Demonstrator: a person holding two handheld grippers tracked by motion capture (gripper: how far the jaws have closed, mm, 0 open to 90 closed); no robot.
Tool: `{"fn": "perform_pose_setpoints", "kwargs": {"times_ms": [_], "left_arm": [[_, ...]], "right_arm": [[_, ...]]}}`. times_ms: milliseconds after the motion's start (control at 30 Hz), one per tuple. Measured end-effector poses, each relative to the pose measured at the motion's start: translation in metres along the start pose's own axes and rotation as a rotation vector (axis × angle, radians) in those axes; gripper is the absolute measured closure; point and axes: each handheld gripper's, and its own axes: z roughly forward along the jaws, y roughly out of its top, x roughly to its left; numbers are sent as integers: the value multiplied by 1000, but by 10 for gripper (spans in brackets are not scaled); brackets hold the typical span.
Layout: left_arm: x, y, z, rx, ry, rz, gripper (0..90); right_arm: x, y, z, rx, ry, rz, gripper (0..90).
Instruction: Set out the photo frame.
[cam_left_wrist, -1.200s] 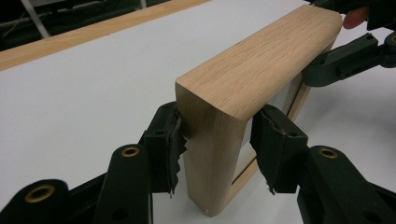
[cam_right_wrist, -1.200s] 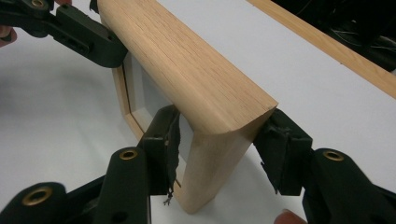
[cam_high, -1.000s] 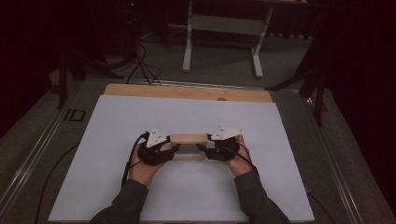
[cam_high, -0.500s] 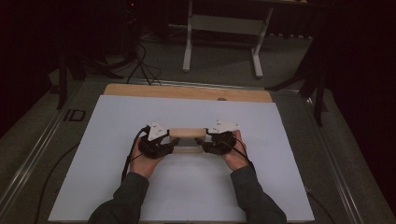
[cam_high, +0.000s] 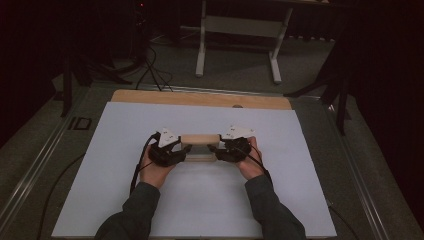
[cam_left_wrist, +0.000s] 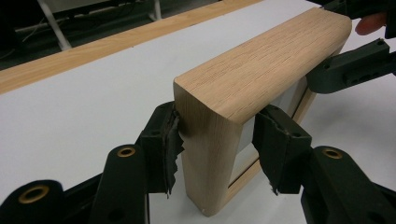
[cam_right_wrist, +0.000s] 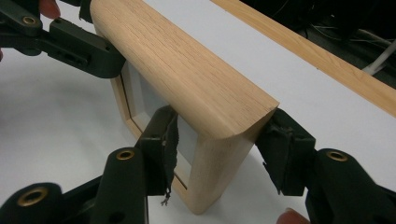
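Frame (cam_high: 200, 139) clamped at both ends — left gripper (cam_left_wrist: 215, 140) and right gripper (cam_right_wrist: 219, 144) each pinch a side rail (upright, on white mat (cam_high: 200, 210)) — grasp done, placing remains.

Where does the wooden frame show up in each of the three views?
High view: wooden frame mid-table, between the left gripper and right gripper.
Left gripper view: centre to upper right, near end between the jaws.
Right gripper view: upper left to centre.
Shared landmark: white table sheet.

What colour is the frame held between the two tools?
Light natural wood frame with visible grain, clearest in the left gripper view.
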Motion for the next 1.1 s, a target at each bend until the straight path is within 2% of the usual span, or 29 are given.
{"fn": "perform_pose_setpoints", "kwargs": {"times_ms": [367, 867, 1100], "left_arm": [[5, 0, 5, -17, -8, -38, 505], [7, 4, 9, -9, 12, -40, 498], [9, 4, 11, -15, 6, -50, 494]], "right_arm": [[-5, 0, 3, -14, 3, 30, 486], [-8, 2, 7, -14, -13, 46, 484], [-9, 2, 9, -22, -18, 57, 484]]}}
